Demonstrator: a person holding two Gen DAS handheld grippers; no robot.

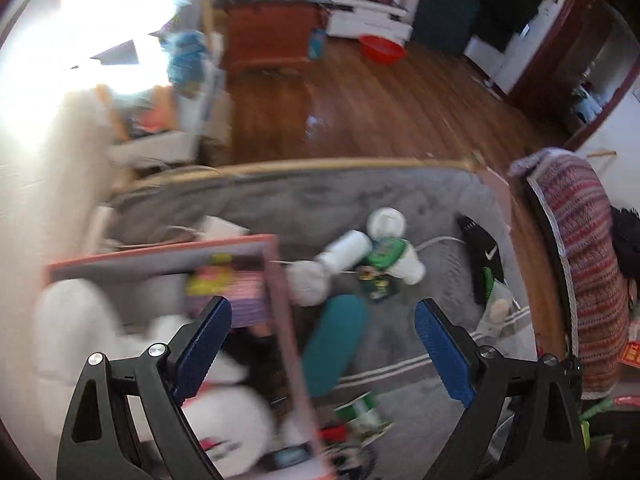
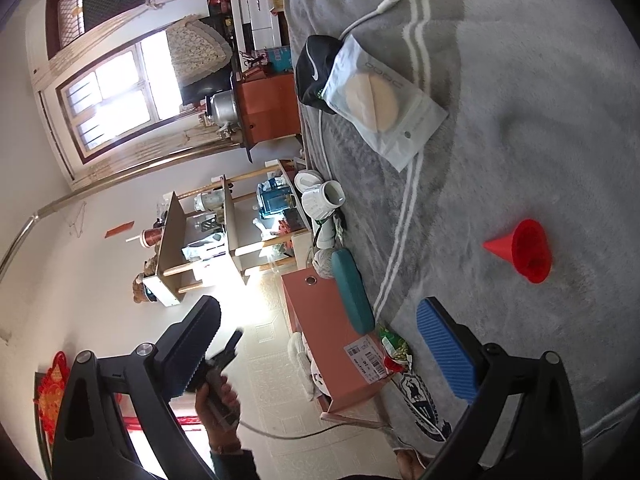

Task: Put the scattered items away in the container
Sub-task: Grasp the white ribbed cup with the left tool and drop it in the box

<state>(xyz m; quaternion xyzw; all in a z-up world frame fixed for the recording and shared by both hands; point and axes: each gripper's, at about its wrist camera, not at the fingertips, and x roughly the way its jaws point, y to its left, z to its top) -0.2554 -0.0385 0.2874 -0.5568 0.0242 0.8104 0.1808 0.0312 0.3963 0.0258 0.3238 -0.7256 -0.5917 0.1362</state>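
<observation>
Left wrist view: my left gripper point(image 1: 322, 336) stands wide, holding nothing, above the pink box point(image 1: 280, 300); teal case point(image 1: 334, 344) just beside the box.

Right wrist view: my right gripper point(image 2: 318, 344) gapes empty; red cone point(image 2: 524, 250) well apart from the box point(image 2: 332, 344).

Both claws are built alike: matte black angular arms with triangular cut-outs, each arm pinned by round silver screws near the knuckle. The left claw point(image 1: 323, 328) carries two long blue pads point(image 1: 444, 352) with a fine ribbed texture. The right claw point(image 2: 320, 344) has the same ribbed blue pads point(image 2: 448, 350); its left one lies in shadow and reads dark. The person's left hand point(image 2: 218, 404) shows a dark teal cuff and a thin band at the wrist.
</observation>
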